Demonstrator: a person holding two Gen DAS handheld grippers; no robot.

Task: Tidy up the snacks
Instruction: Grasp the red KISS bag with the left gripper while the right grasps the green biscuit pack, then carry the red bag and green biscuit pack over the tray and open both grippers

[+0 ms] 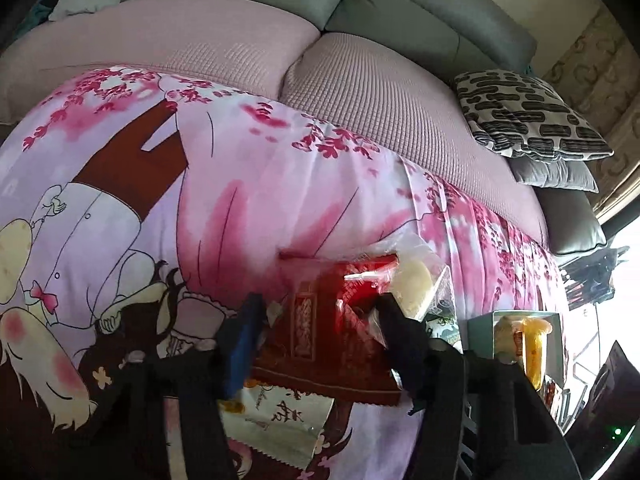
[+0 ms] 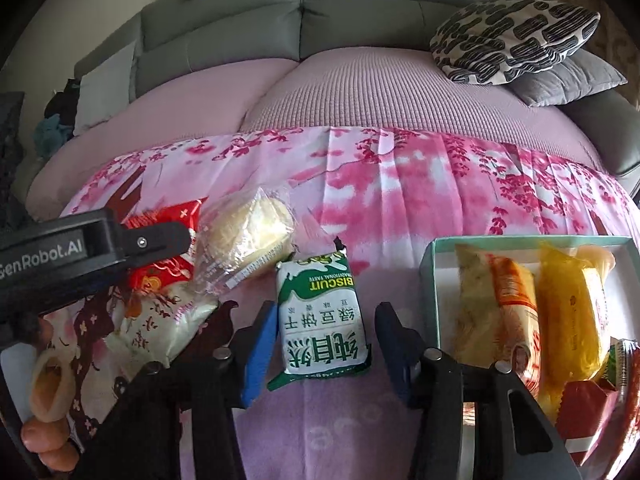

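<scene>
Left gripper [image 1: 320, 344]: black body, one finger w/ blue pad, other dark; round silver screws at finger bases. Side of housing marked "GenRobot.AI" in white.
Right gripper [image 2: 326, 344]: same build, black frame, blue pads, silver screws.
Left hand [image 2: 48, 436]: bare skin, fingers curled.

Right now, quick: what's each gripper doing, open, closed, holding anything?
Left gripper: open, fingers either side of the red snack packet, not clamped.
Right gripper: open, straddling the green biscuit packet, not gripping.

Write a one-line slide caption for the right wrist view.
Open right tool straddles a green biscuit packet on the pink sheet, beside a box of snacks.
</scene>
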